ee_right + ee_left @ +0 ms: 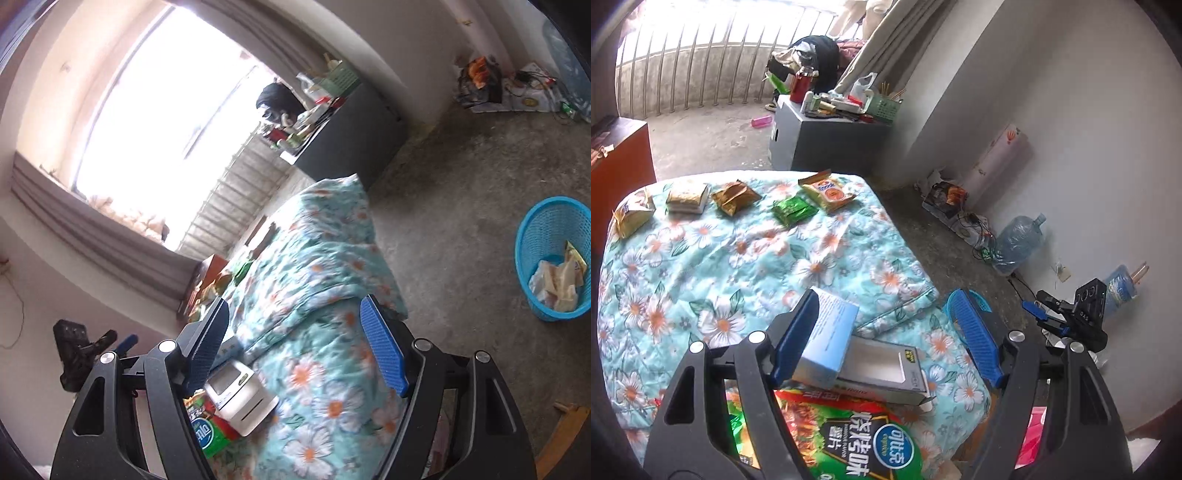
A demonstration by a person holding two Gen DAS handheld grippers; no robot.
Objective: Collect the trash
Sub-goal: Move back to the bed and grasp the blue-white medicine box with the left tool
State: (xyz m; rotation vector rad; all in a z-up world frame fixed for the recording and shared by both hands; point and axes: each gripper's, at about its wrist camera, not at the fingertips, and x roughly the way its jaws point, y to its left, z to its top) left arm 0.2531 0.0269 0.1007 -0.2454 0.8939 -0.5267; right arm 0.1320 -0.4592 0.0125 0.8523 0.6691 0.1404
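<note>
- Only the left wrist view shows the row of five wrappers along the far edge of the floral quilt (738, 258): a yellow one (631, 214), a gold one (687, 197), a brown one (735, 197), a green one (794, 210) and an orange one (829, 192).
- Only the right wrist view shows the inside of the blue basket (554, 258) — it stands on the floor beside the quilt-covered surface, well apart from the wrappers, with pale wrappers already in it.
- Both views show the near pile: a pale blue box (827, 339) lying on a grey window box (882, 369), which overlaps a green snack bag (849, 439).
- The grey box lies flat, its long axis running left to right in the left view, open flap to the right; the blue box leans across it, its long axis pointing away and leftward.
- The left gripper (886, 339) hovers over the pile, jaws spread wide — one finger in front of the blue box, nothing pinched.
- The right gripper (295, 350) is rolled sideways above the quilt, jaws spread wide and empty.
</note>
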